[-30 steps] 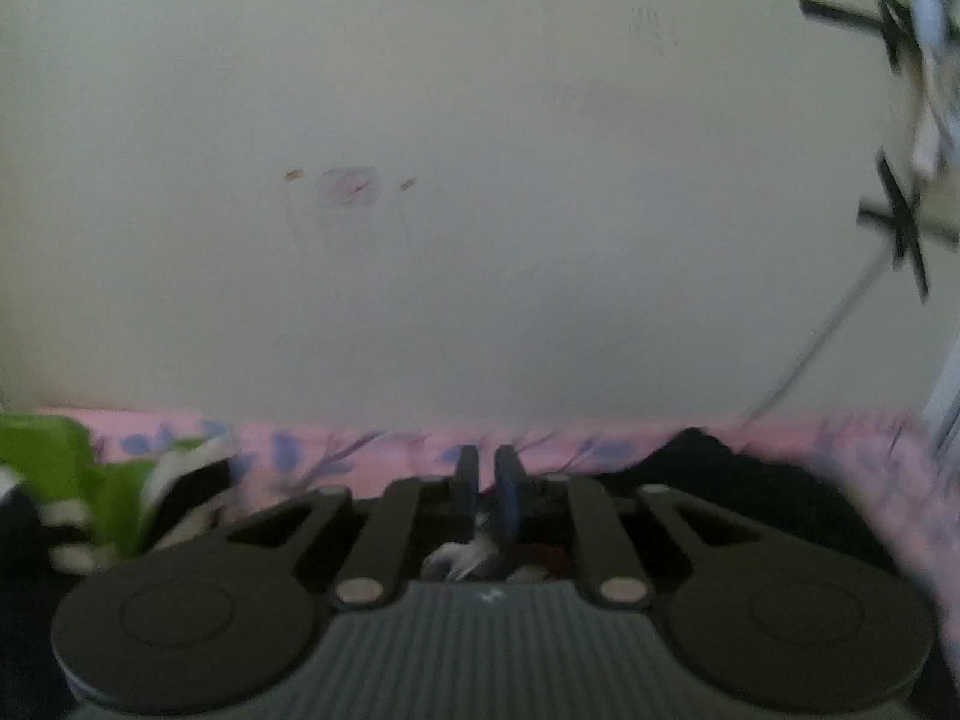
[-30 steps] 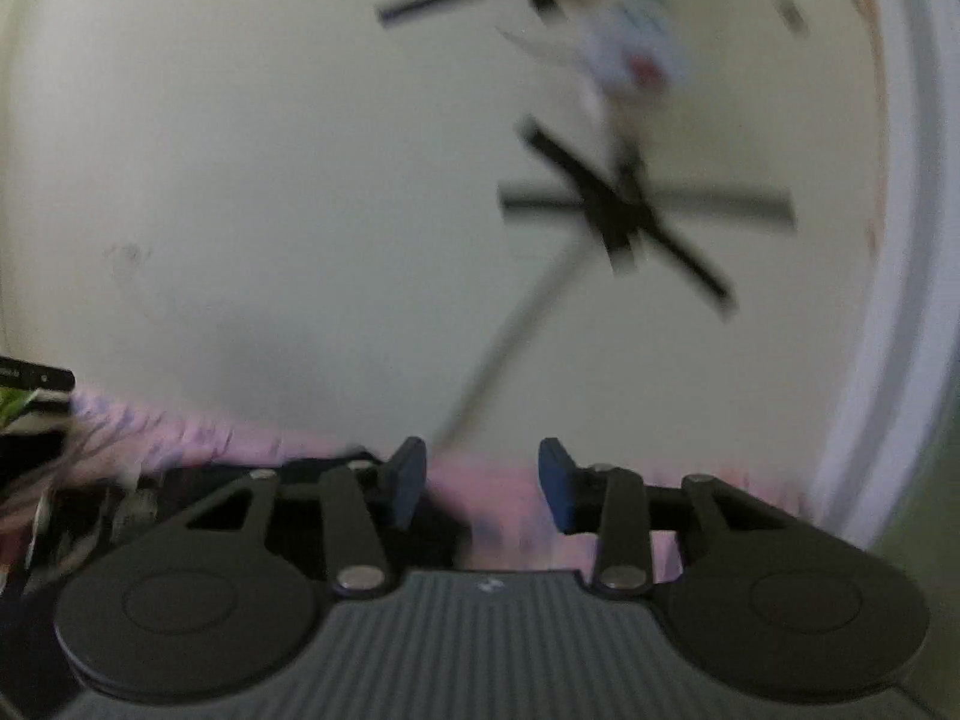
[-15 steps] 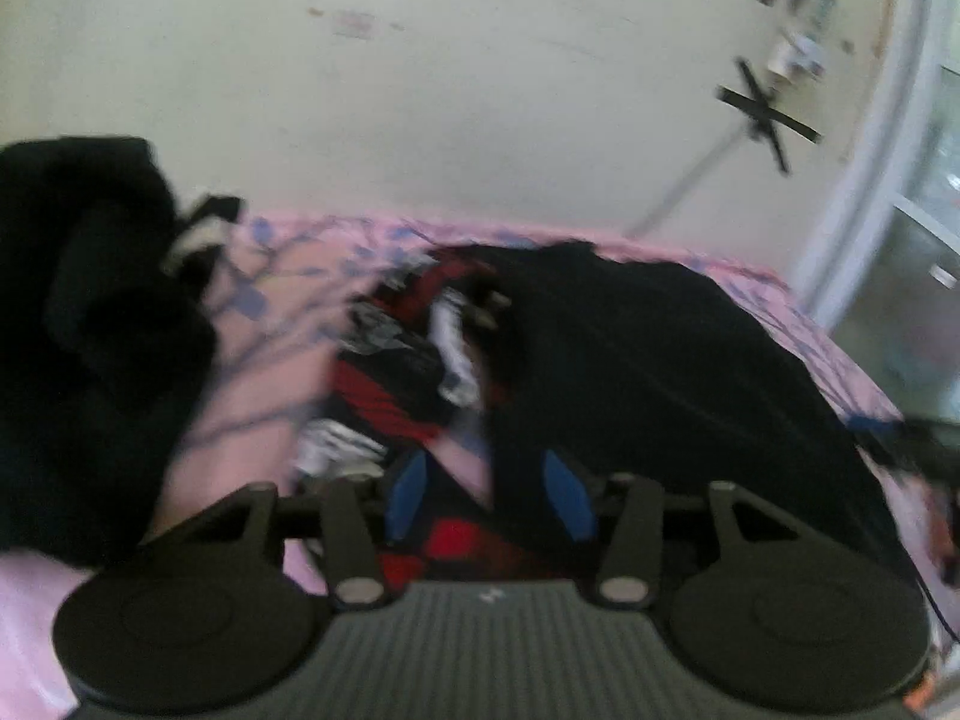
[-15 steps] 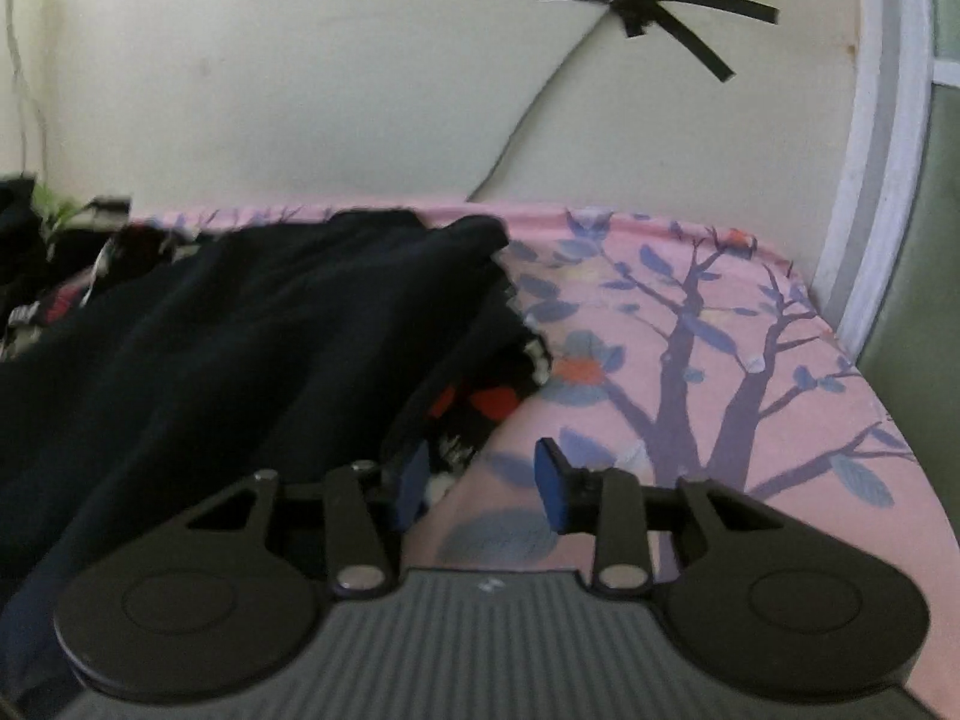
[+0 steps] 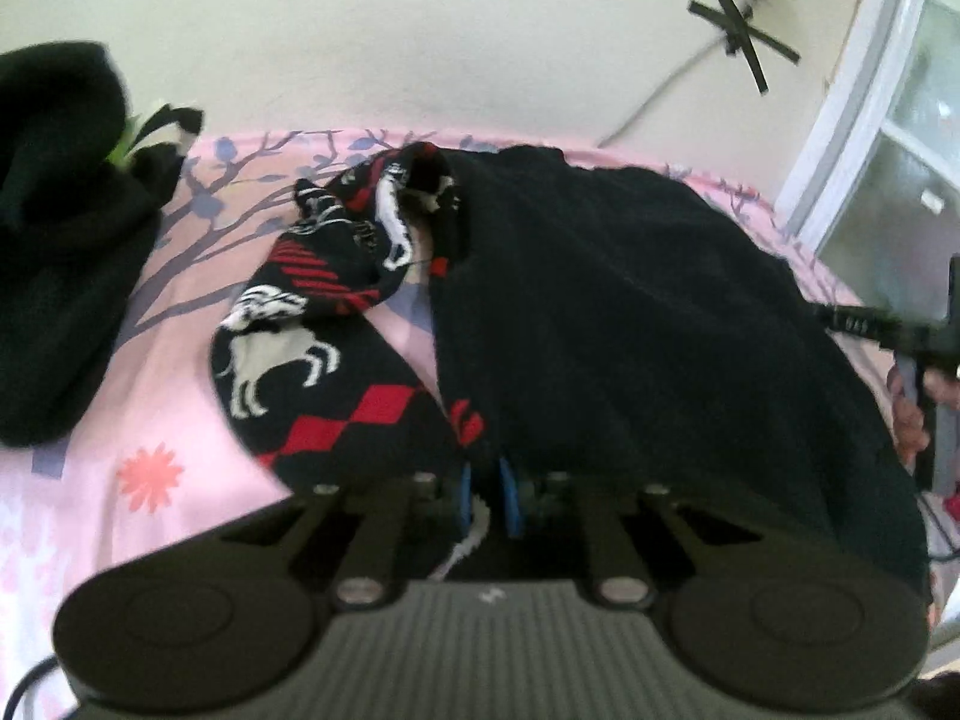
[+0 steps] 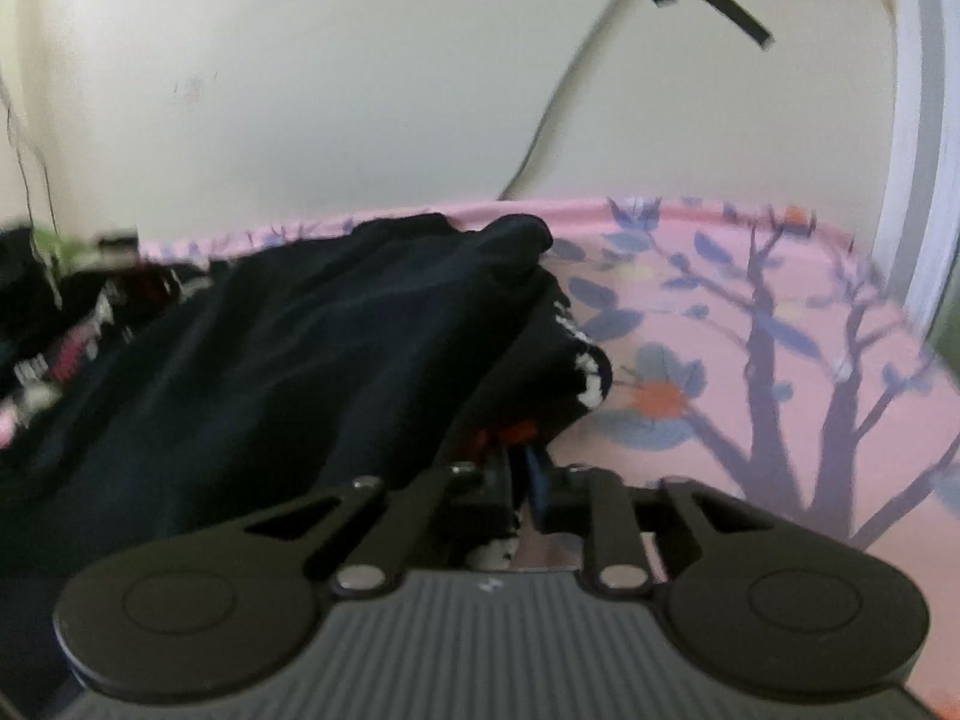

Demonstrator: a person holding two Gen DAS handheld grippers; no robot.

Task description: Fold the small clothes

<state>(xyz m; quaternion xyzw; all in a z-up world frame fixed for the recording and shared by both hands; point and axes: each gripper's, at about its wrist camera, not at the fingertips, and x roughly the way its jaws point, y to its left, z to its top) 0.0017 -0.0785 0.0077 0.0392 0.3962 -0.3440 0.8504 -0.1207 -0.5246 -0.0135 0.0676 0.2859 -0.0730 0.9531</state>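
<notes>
So the sweater [image 5: 312, 324], a black knit with red diamonds and a white animal on it, is lying on the pink sheet [image 5: 150, 420], turned back on itself so the plain dark lining [image 5: 630, 312] covers most of the right half. Looks like one fold is partly in, but it's far from tidy: the patterned part at the far end is bunched up and the sleeve or collar area is a crumpled mess.

The left gripper [image 5: 485, 495] has its blue pads nearly together on the near hem, and a bit of fabric seems to hang between them, so it's probably pinching the edge. The right gripper [image 6: 521, 480] is the same story over at the sweater's right edge, pads almost closed with cloth at the tips.

What's left, going by this: pull both corners over to finish the fold, flatten the bunched end, probably fold again. There's also a dark pile [image 5: 54, 228] off to the left by the wall that isn't folded at all, so overall the job's early-ish.
</notes>
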